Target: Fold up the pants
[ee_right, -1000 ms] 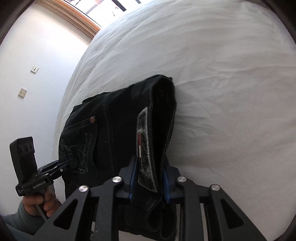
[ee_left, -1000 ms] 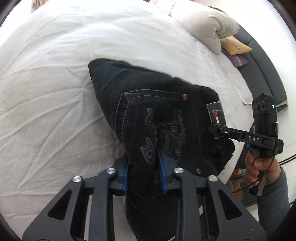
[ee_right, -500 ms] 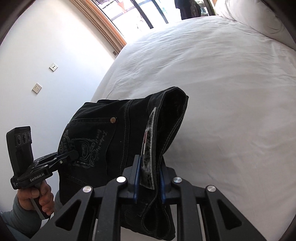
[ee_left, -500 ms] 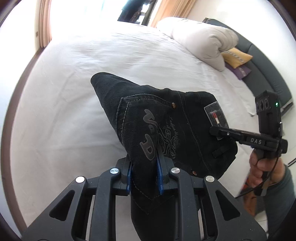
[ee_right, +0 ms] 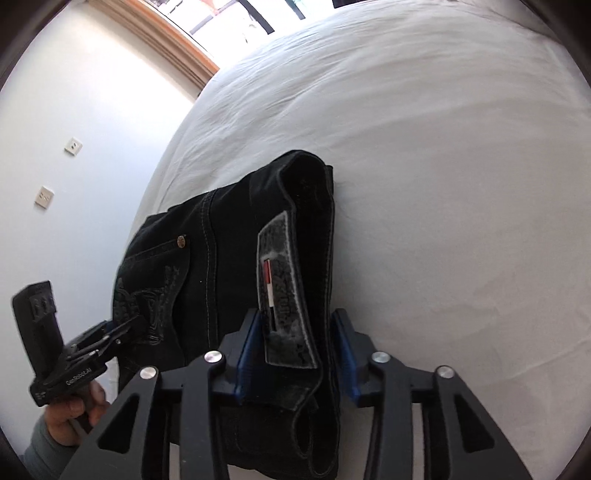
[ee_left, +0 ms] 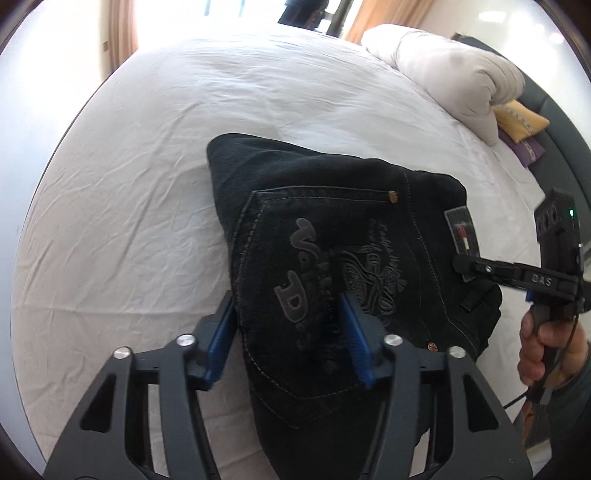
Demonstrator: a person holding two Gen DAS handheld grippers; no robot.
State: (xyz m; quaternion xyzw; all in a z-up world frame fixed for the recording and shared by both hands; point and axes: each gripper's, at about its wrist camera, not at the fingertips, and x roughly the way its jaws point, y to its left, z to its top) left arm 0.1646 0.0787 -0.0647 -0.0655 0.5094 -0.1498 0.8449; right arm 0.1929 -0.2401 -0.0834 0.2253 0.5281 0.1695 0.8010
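folded black pants (ee_left: 332, 236) near the bed (ee_left: 147, 184) edge, left gripper (ee_left: 291, 332) spread around the pocket, right gripper (ee_right: 295, 347) spread astride the waistband, lower fabric cut off

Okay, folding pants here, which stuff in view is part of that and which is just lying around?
In the job: pants, left gripper, right gripper, bed.

Lying about: white pillow, yellow cushion, purple cushion, wall sockets.

Bright daylight from the blown-out window (ee_left: 207, 22); fisheye bending with dark corners, slight blur.
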